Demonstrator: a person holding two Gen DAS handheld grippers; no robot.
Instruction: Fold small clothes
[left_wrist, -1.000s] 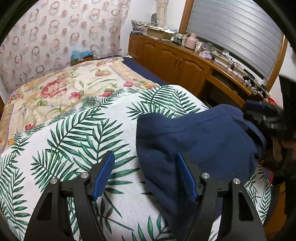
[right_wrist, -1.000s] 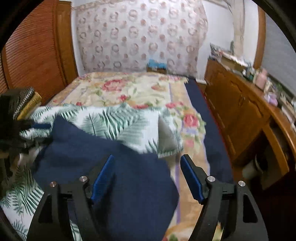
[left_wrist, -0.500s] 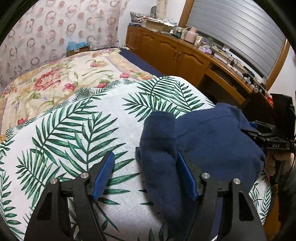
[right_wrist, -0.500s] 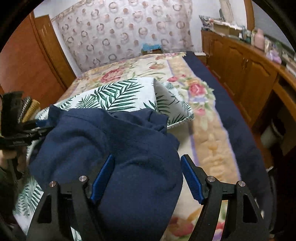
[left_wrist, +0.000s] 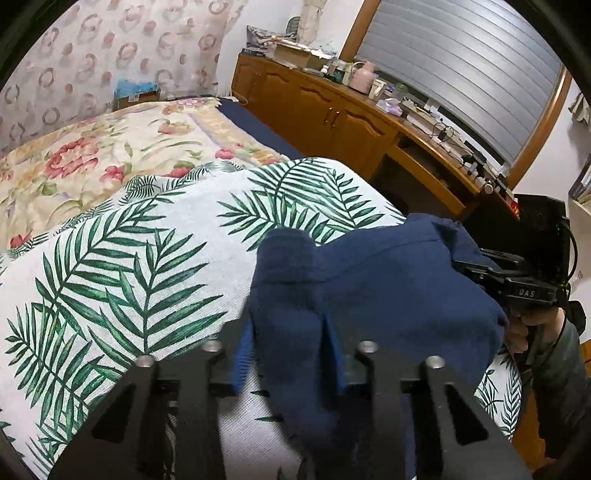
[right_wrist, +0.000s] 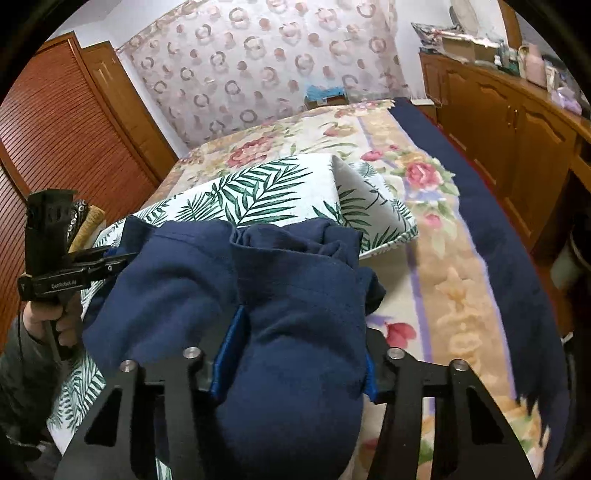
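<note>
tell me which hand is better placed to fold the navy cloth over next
Left, probably: the left tongs are closing on a narrow edge of the navy cloth, easy to carry over. The right tongs are closing around a thick bunch.

Navy garment (left_wrist: 388, 295), palm-leaf-print cloth (left_wrist: 147, 251)

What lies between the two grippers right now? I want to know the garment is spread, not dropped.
The navy garment spans the stretch over the leaf-print cushion, bunched inside the closing jaws of both the left gripper and the right gripper; both wrist views show it.

Soft, even indoor light; strong fisheye bending and dark corner vignettes.
</note>
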